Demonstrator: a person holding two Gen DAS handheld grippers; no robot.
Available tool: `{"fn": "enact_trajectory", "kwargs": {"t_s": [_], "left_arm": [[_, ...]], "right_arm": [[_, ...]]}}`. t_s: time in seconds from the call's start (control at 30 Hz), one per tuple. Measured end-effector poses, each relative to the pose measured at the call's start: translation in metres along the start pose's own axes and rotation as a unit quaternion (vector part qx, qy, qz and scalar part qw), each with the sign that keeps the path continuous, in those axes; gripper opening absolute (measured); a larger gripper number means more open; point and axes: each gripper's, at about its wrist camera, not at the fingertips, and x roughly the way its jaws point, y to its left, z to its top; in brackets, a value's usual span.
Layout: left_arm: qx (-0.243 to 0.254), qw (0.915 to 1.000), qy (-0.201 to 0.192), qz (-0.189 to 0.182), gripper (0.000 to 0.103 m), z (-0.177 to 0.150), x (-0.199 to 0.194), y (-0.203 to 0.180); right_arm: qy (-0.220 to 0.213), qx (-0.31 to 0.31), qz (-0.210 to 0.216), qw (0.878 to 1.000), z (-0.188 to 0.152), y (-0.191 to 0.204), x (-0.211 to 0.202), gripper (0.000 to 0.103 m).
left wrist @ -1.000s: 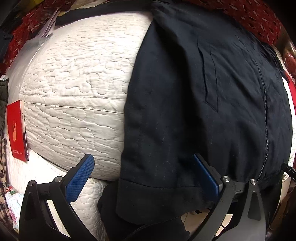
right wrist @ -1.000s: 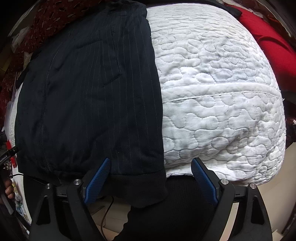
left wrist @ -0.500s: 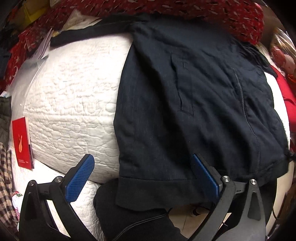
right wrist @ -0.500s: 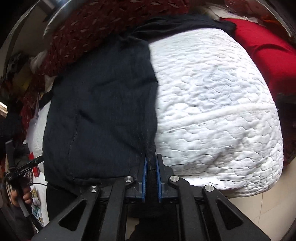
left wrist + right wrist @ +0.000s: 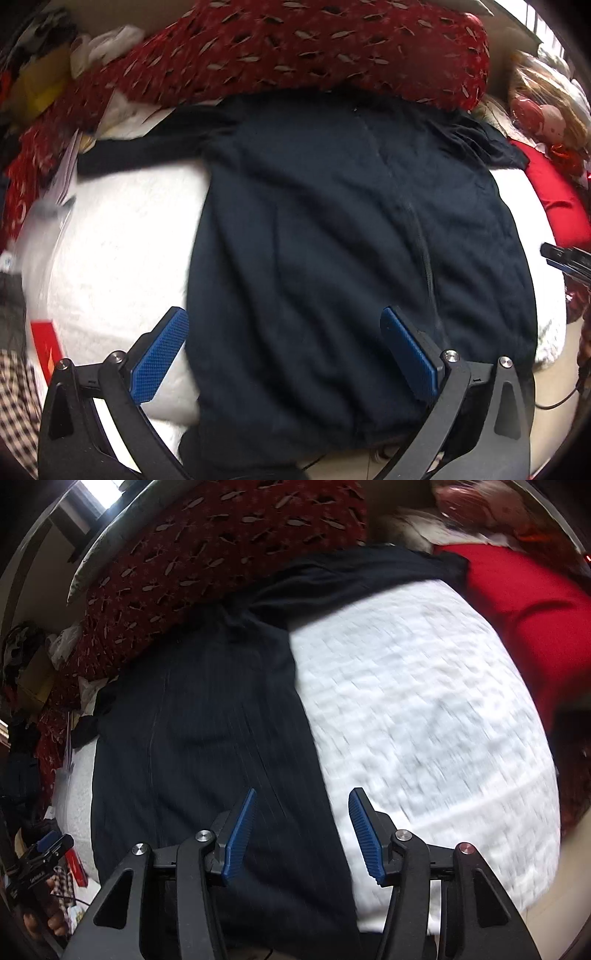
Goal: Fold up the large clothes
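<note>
A dark navy zip jacket (image 5: 343, 258) lies spread on a white quilted bed cover (image 5: 118, 251); its hem hangs over the near edge. In the right wrist view the jacket (image 5: 207, 746) fills the left half, the white cover (image 5: 424, 720) the right. My left gripper (image 5: 291, 354) is open, above the jacket's near left part, holding nothing. My right gripper (image 5: 301, 834) is open over the jacket's right edge, holding nothing. Both views are blurred by motion.
A dark red patterned blanket (image 5: 295, 48) is piled at the far side of the bed. A bright red cloth (image 5: 524, 609) lies at the right. A red booklet (image 5: 46, 343) and checked fabric (image 5: 14, 398) sit at the left edge.
My right gripper was shut on the jacket's right hem half a second ago and is now open. Both grippers have risen and moved further over the bed; the jacket now looks more rumpled.
</note>
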Motion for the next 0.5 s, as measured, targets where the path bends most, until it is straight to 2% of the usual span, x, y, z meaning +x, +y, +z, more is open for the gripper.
{"fn": "enact_trajectory", "kwargs": {"t_s": [0.1,0.13,0.2,0.23,0.27,0.3,0.43,0.47,0.5], "left_arm": [[-0.001,0.9999,0.010,0.008,0.103,0.019,0.020,-0.017],[-0.001,0.9999,0.014,0.009,0.103,0.023,0.025,-0.019],[-0.001,0.9998,0.017,0.011,0.103,0.027,0.030,-0.026],[0.000,0.9998,0.018,0.010,0.103,0.030,0.033,-0.027],[0.002,0.9998,0.015,0.008,0.103,0.031,0.033,-0.031],[0.004,0.9999,0.013,0.008,0.103,0.032,0.034,-0.033],[0.011,0.9998,0.013,0.014,0.103,0.035,0.042,-0.037],[0.010,0.9997,0.018,0.014,0.103,0.037,0.045,-0.036],[0.008,0.9996,0.023,0.013,0.103,0.038,0.048,-0.036]], "right_arm": [[0.006,-0.005,-0.019,1.000,0.027,0.013,0.033,0.053],[0.006,-0.006,-0.030,1.000,0.018,0.015,0.043,0.052],[0.013,-0.005,-0.053,0.998,0.033,0.010,0.069,0.051],[0.022,-0.004,-0.059,0.998,0.037,0.009,0.078,0.042],[0.030,-0.006,-0.054,0.998,0.042,0.009,0.086,0.026],[0.025,-0.011,-0.045,0.999,0.049,0.012,0.086,0.004],[-0.039,0.018,-0.026,0.999,0.054,-0.002,0.060,0.001],[-0.036,0.020,-0.046,0.998,0.052,-0.007,0.063,0.000],[-0.015,0.018,-0.071,0.997,0.051,-0.012,0.073,0.000]]}}
